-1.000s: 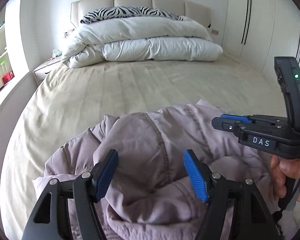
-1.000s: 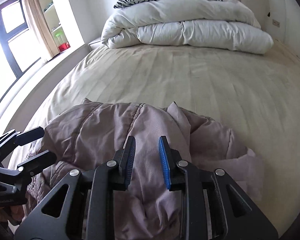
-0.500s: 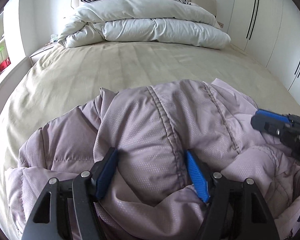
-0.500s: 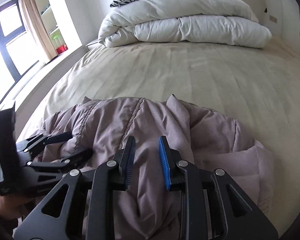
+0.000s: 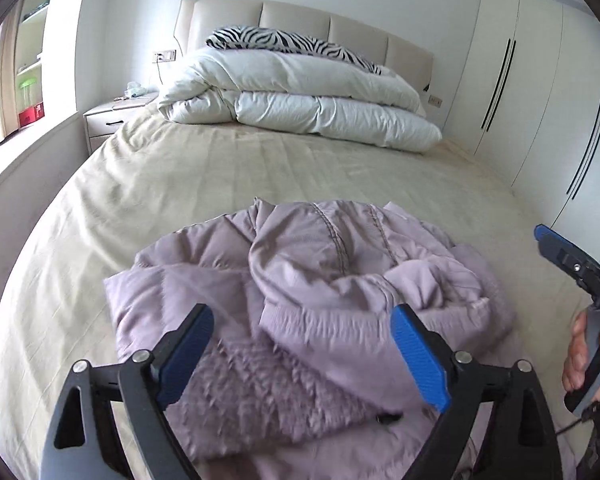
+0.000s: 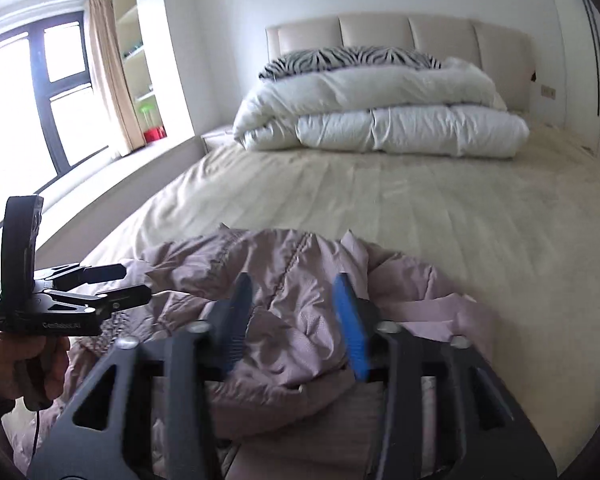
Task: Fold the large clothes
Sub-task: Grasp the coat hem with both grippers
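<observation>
1. The pale mauve padded jacket (image 5: pixel 324 280) lies in a rumpled heap, stitched seams uppermost, on the beige bed (image 5: pixel 260 168) at its foot end.
2. The left gripper (image 5: pixel 304 344) has just spread wide, its blue pads clear of the cloth.
3. The right gripper (image 6: pixel 296 316) has just been opening; nothing is pinched.
4. A folded white duvet (image 5: pixel 300 100) and zebra pillow (image 5: pixel 284 42) lie by the headboard.

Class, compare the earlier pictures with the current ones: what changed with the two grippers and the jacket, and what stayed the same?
Both grippers let go: the right gripper, earlier pinching a fold of the lilac jacket, has just been opening, as has the left gripper. No pad presses the fabric now. Both have drawn back from the jacket, which lies bunched on the bed. The white duvet and zebra pillow are unchanged.
</observation>
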`<move>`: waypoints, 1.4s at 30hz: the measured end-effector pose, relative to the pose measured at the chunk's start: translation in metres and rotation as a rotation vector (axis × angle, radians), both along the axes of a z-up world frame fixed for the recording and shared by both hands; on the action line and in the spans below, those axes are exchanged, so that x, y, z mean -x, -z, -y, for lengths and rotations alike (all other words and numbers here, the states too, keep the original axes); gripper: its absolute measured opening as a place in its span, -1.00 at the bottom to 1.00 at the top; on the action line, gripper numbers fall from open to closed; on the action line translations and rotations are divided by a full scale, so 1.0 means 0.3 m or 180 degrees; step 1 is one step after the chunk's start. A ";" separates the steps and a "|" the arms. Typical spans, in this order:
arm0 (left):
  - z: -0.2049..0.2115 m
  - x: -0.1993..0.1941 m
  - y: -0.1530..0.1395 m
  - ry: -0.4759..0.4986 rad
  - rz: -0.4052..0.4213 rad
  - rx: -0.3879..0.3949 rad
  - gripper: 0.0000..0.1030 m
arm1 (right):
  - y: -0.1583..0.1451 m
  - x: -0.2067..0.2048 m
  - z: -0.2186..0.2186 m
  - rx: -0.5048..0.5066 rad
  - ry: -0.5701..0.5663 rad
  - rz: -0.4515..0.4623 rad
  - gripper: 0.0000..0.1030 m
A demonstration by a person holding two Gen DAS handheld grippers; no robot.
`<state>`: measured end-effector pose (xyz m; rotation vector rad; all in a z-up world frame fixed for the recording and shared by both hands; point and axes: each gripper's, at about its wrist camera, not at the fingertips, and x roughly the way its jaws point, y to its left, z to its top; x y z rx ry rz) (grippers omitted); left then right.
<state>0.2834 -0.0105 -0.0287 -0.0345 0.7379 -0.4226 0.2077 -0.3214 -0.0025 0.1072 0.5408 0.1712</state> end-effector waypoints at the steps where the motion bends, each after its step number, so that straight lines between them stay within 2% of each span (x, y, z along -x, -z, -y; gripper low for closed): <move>1: -0.049 0.071 -0.017 -0.0040 0.0027 0.0020 0.88 | -0.036 0.075 0.005 -0.0003 0.0020 0.0153 0.87; 3: -0.152 0.212 -0.030 -0.0092 0.0001 0.0140 0.93 | -0.092 0.241 0.010 0.0000 0.0053 0.0529 0.89; 5: -0.251 0.346 -0.013 -0.0235 -0.0125 0.0209 0.97 | -0.117 0.367 0.003 0.0051 -0.0015 0.0569 0.92; 7: -0.332 0.477 0.033 -0.0371 -0.0290 0.0285 0.98 | -0.110 0.470 0.000 0.0007 -0.0094 0.0400 0.92; 10: -0.391 0.648 0.116 -0.0359 -0.0593 0.0341 0.97 | -0.059 0.617 0.007 -0.0127 -0.0133 0.0050 0.92; 13: -0.428 0.785 0.194 -0.0375 -0.0890 0.0435 0.97 | 0.003 0.777 0.026 -0.0190 -0.0102 -0.0250 0.92; 16: -0.473 0.894 0.243 -0.0469 -0.1065 0.0552 0.97 | 0.057 0.957 0.069 -0.0235 -0.0009 -0.0460 0.92; 20: -0.530 0.976 0.273 -0.0567 -0.1249 0.0575 0.96 | 0.121 1.158 0.189 -0.0466 0.0151 -0.0779 0.92; 24: -0.551 1.028 0.314 -0.0537 -0.1499 0.0566 0.95 | 0.205 1.304 0.308 -0.0849 0.0305 -0.1144 0.92; 29: -0.558 1.072 0.371 -0.0422 -0.1814 0.0689 0.93 | 0.315 1.387 0.350 -0.0978 0.0244 -0.1640 0.91; 33: -0.557 1.093 0.412 -0.0364 -0.1940 0.0742 0.93 | 0.392 1.409 0.356 -0.1190 0.0147 -0.1958 0.90; 35: -0.551 1.096 0.420 -0.0326 -0.1940 0.0749 0.93 | 0.431 1.419 0.357 -0.1319 0.0107 -0.2108 0.85; 39: -0.540 1.093 0.427 -0.0242 -0.2008 0.0757 0.92 | 0.479 1.430 0.335 -0.1436 0.0010 -0.2318 0.53; 42: -0.541 1.091 0.435 -0.0206 -0.2052 0.0780 0.86 | 0.502 1.440 0.334 -0.1462 -0.0024 -0.2384 0.40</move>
